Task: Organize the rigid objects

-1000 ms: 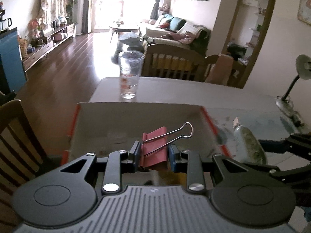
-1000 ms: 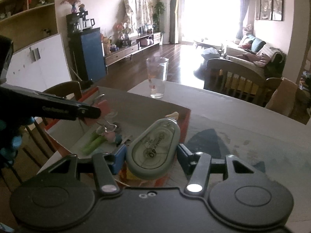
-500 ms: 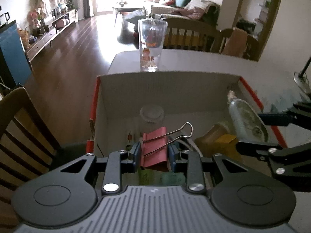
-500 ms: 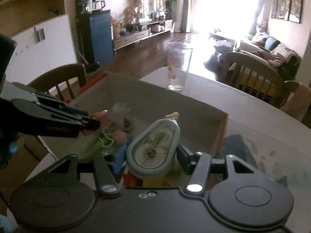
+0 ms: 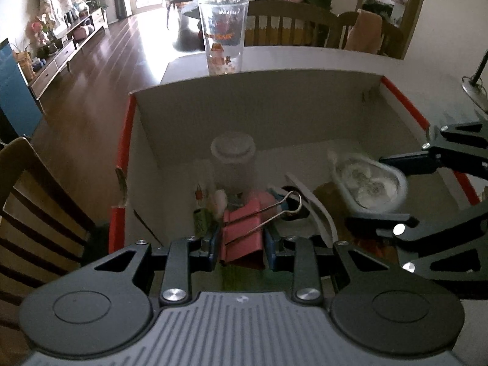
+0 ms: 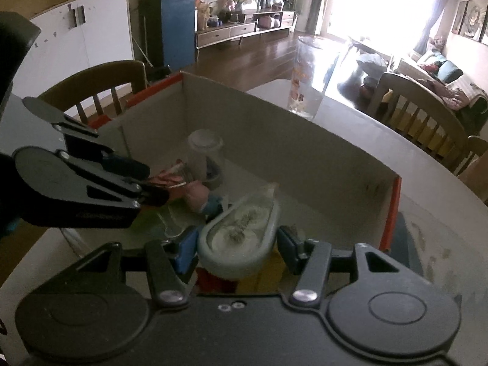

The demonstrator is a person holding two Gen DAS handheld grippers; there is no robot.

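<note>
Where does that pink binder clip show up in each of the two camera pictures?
Left wrist view: the pink binder clip sits low in the centre, clamped in the left gripper.
Right wrist view: a sliver of it shows at mid-left, at the tip of that gripper.
Shared landmark: the drinking glass standing beyond the cardboard box.

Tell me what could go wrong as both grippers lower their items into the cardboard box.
The left gripper with the pink binder clip and the right gripper with the correction tape dispenser sit close together inside the box, so they could collide. Releasing onto the clutter might topple the upright capped bottle.
</note>
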